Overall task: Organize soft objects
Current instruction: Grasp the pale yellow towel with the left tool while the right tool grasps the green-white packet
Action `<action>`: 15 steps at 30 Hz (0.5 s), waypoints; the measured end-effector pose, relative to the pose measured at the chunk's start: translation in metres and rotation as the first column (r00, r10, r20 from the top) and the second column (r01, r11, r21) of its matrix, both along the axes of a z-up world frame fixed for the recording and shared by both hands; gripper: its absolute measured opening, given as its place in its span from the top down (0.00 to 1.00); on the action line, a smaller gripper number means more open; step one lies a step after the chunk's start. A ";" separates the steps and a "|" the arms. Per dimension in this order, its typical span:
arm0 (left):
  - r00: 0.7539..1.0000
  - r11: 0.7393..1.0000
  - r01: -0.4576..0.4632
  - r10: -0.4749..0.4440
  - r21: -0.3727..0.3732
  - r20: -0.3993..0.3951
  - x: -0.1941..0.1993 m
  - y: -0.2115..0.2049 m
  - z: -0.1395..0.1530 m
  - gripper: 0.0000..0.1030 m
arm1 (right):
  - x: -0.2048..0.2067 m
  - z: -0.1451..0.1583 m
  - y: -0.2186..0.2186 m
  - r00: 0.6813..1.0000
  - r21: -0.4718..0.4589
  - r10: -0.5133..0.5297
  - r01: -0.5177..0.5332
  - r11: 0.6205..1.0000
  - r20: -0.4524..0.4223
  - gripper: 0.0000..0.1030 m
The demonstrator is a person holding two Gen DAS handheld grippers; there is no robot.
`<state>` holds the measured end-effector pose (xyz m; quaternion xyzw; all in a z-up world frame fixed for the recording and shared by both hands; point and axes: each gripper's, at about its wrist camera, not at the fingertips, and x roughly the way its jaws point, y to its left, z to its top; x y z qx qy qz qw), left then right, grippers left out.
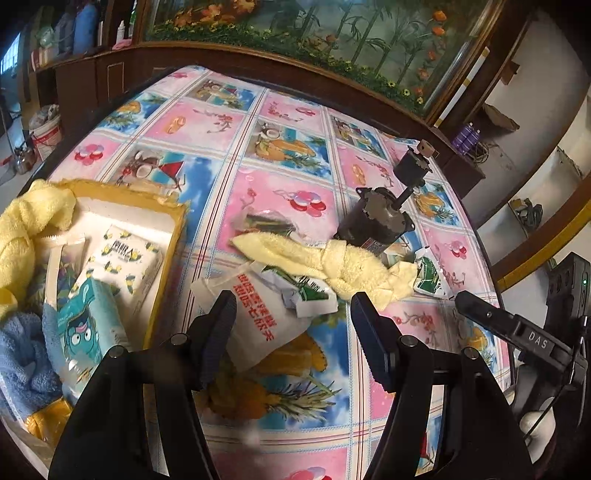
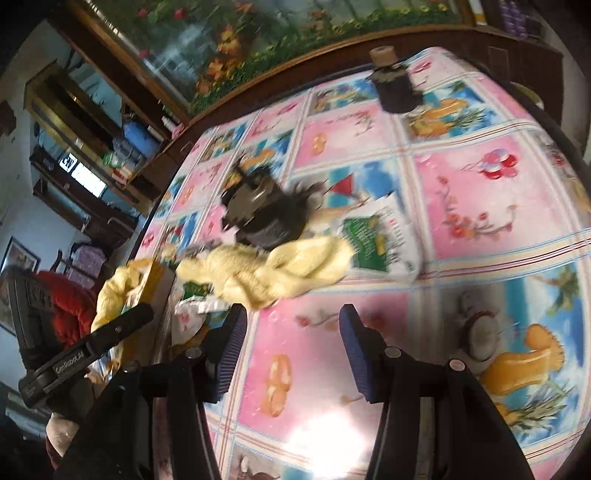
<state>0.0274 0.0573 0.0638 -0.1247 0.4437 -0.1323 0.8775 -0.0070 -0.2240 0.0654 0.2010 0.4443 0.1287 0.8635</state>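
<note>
Two motors (image 2: 264,218) blurred, yellow towel (image 1: 332,264) covering packets (image 1: 314,293)

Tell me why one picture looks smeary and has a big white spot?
Right wrist view: motion blur smears the motor and yellow towel, and light glares white off the shiny tablecloth. Left wrist view: sharp, the towel and white bag are clear. Both views: the fisheye lens bends the table's edges round.

A dark motor (image 1: 373,221) lies on the counter (image 1: 295,155), a smaller motor (image 1: 412,168) just behind it, a painting (image 1: 332,33) beyond.
</note>
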 end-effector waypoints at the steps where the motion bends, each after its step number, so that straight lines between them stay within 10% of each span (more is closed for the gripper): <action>1: 1.000 1.000 0.021 -0.021 0.011 0.020 0.004 -0.007 0.003 0.37 | 0.000 0.001 -0.011 0.999 -0.007 -0.037 0.037 0.999 0.009 0.47; 15: 0.974 0.966 0.228 -0.228 0.121 -0.008 0.076 -0.078 -0.016 0.36 | 0.040 -0.023 -0.048 0.988 0.013 -0.151 0.152 0.988 -0.045 0.47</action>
